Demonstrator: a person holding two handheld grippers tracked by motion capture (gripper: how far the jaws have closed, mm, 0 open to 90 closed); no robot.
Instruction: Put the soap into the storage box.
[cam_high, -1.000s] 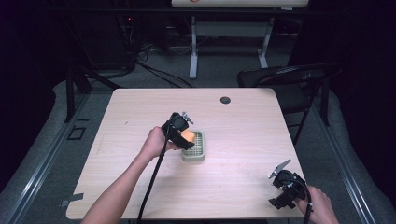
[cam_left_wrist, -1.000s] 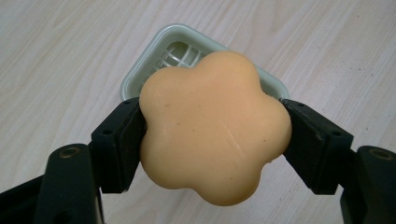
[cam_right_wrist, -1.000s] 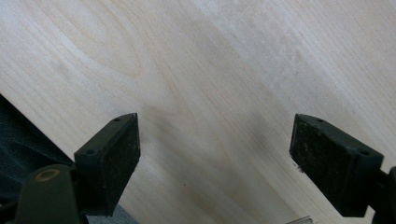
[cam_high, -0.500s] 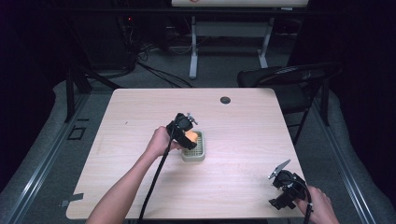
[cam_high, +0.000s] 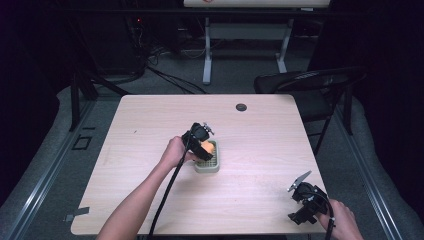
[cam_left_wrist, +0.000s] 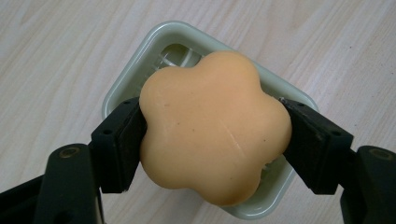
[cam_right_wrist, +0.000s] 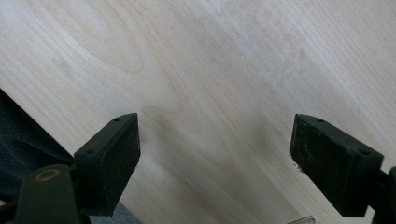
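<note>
Your left gripper (cam_left_wrist: 212, 140) pinches an orange flower-shaped soap (cam_left_wrist: 212, 126), held over the pale green soap dish (cam_left_wrist: 140, 70) mid-table; touching it or not, hard to tell. Your right gripper (cam_right_wrist: 215, 158), jaws spread, sits well apart from the dish, near the table (cam_right_wrist: 210, 60) edge.

High view: fixed above person's side, looks fwd + down, takes in whole table (cam_high: 150, 120), floor beyond. Left gripper view: v. close, looks straight down along its jaws onto soap (cam_left_wrist: 212, 126) over dish (cam_left_wrist: 140, 65); same spot sits mid-table in high view. Right gripper view: close, angled at bare tabletop nr the edge.
</note>
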